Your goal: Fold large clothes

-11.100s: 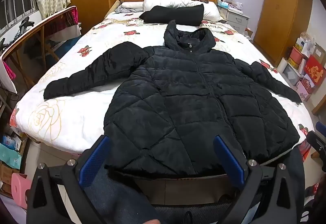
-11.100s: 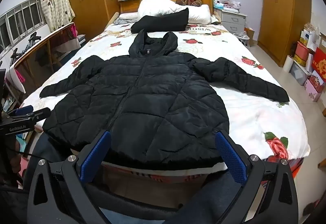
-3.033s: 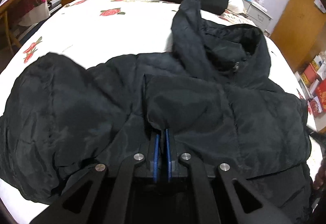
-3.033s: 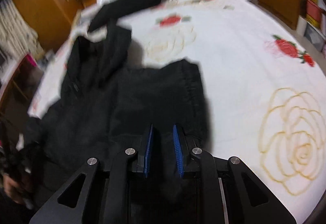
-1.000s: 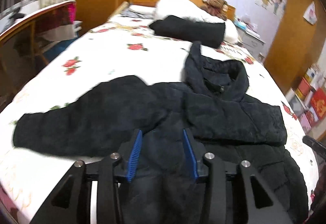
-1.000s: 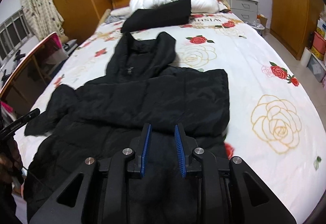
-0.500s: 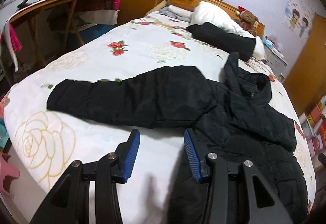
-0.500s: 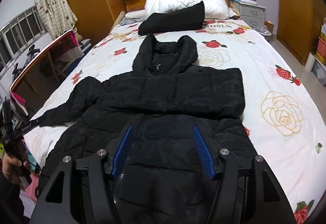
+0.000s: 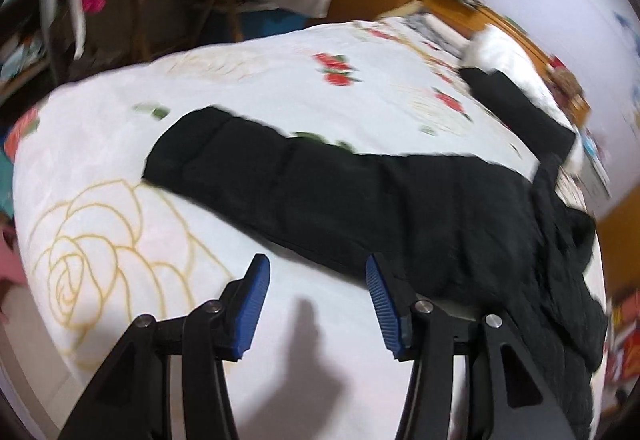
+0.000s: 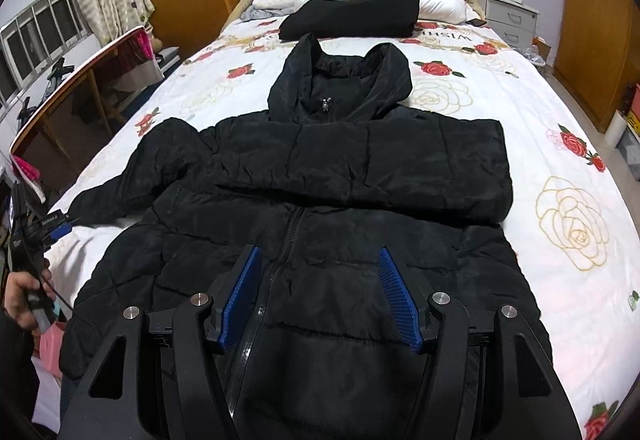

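1. Black jacket [image 10: 320, 200] lies front-up on the bed [image 10: 560, 112]; one sleeve folded across the chest, the other sleeve [image 9: 304, 184] stretched out flat.
2. Left claw [image 9: 316, 304]: jaws opening, nothing between, over bare sheet near that sleeve.
3. Right claw [image 10: 318, 296]: jaws apart, empty, above the jacket's zip.

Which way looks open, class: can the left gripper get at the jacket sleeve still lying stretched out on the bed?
Probably yes. The left gripper hangs over bare bedspread, its jaws opening with nothing between them, and the outstretched sleeve lies flat just ahead with nothing on top of it or in between.
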